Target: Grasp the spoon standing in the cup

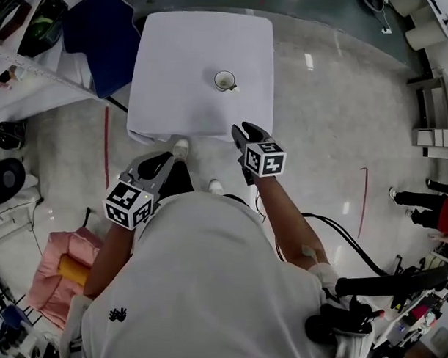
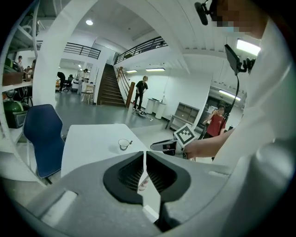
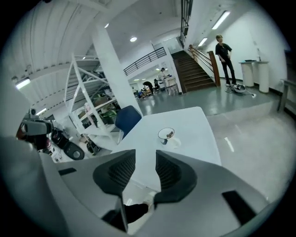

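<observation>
A small white cup stands near the middle of the white table, with a spoon leaning out over its rim. My right gripper hovers at the table's near edge, below the cup, jaws apart with nothing between them. In the right gripper view the cup and spoon sit just beyond the open right gripper. My left gripper hangs lower, off the table's near left corner. Its jaws meet in a thin slit, left gripper, with the cup far ahead.
A blue chair stands at the table's left side. A pink bag lies on the floor at lower left, and red tape lines mark the floor. Equipment and cables crowd the lower right. Shelving lines the right wall.
</observation>
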Tool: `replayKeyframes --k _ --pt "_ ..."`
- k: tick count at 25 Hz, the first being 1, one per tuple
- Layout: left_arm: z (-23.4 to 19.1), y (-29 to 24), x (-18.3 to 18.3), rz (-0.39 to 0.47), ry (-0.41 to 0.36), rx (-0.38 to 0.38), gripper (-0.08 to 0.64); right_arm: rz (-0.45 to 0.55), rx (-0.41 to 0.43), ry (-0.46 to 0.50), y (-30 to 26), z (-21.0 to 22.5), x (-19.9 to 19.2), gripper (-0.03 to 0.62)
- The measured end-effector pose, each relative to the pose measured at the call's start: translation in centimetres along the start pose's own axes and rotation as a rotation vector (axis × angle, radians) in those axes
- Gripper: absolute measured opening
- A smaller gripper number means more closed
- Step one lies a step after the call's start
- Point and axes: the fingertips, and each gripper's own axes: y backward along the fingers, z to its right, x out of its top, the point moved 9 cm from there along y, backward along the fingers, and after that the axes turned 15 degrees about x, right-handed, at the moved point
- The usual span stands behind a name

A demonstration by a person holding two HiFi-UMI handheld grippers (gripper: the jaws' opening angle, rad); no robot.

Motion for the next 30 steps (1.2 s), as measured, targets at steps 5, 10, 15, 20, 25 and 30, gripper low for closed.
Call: replayKeyframes --k 5,10,15,20,25,30 --pt "-5.2 -3.1 4.5 -0.017 -0.071 -0.062 0.014 0.086 -0.088 -0.174 -4.5 2.9 2.6 0.160" --pt "-9.2 -6.4 8.1 -0.040 -0.147 -0.124 0.014 0.170 -0.211 -0.324 -7.1 6.2 3.5 0.170" --pt "-12.8 -8.7 9.3 -0.073 -0.197 -0.196 0.014 0.225 -0.302 -0.436 -9.9 8.2 3.1 0.173" --pt "-16.8 -10.4 9.2 -0.104 -0.215 -0.242 0.014 0.253 -0.368 -0.504 -13.3 9.0 2.9 0.163" --pt "-17.3 -10.9 8.9 -0.124 -0.223 -0.269 0.014 0.253 -0.430 -0.529 -13.0 10.0 2.5 0.085" --pt "-17.3 -11.1 8.7 -0.136 -0.212 -0.281 0.014 0.238 -0.429 -0.480 -11.9 10.0 3.1 0.054"
